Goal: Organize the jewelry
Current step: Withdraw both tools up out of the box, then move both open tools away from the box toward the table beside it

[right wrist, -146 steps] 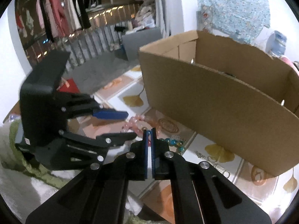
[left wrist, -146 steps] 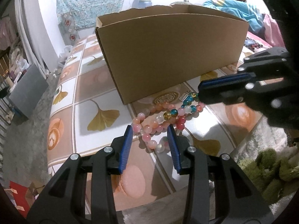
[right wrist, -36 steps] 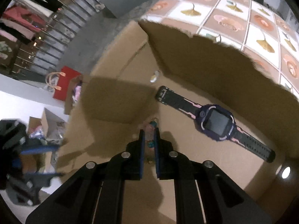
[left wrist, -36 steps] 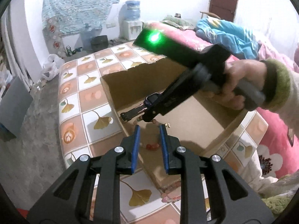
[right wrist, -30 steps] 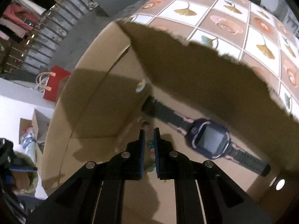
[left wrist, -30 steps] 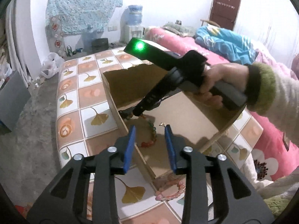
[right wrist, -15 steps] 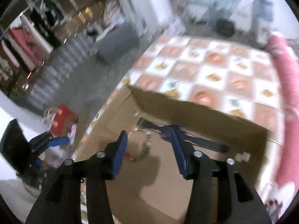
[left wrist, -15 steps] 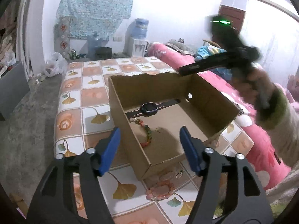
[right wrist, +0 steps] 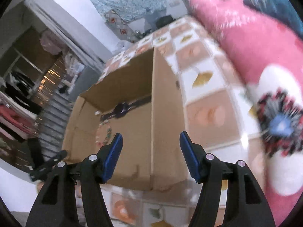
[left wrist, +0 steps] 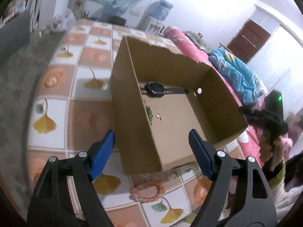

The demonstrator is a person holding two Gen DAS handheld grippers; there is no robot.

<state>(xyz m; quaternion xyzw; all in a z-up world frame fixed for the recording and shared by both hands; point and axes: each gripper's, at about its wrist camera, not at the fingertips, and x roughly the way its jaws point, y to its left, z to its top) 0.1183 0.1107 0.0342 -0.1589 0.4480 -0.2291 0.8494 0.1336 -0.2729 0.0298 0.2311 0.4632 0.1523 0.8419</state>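
Observation:
An open cardboard box [left wrist: 132, 128] [right wrist: 166, 124] stands on the tiled mat. Inside it lie a dark smartwatch [left wrist: 155, 89] [right wrist: 121, 109], a strand of coloured beads [left wrist: 149, 113] against the near wall and a small gold piece [left wrist: 158, 116]. A pink bead bracelet [left wrist: 147, 189] lies on the mat in front of the box, with small metal pieces [left wrist: 173, 176] beside it. My left gripper [left wrist: 151, 147] hovers above the box's near corner, its jaws opening with nothing between them. My right gripper [right wrist: 150, 145] is off to the box's right side, jaws opening, nothing held; it shows blurred in the left wrist view [left wrist: 265, 113].
The mat [left wrist: 85, 117] has ginkgo-leaf tiles. A pink flowered quilt [right wrist: 255, 56] and blue bedding [left wrist: 238, 75] lie to the right. A grey floor [left wrist: 11, 94], a water dispenser [left wrist: 159, 13] and a clothes rack [right wrist: 17, 109] are further off.
Both grippers let go of bead strands inside the box and opened wide. The right one swung out of the box to its right side. The left dropped lower toward the near corner.

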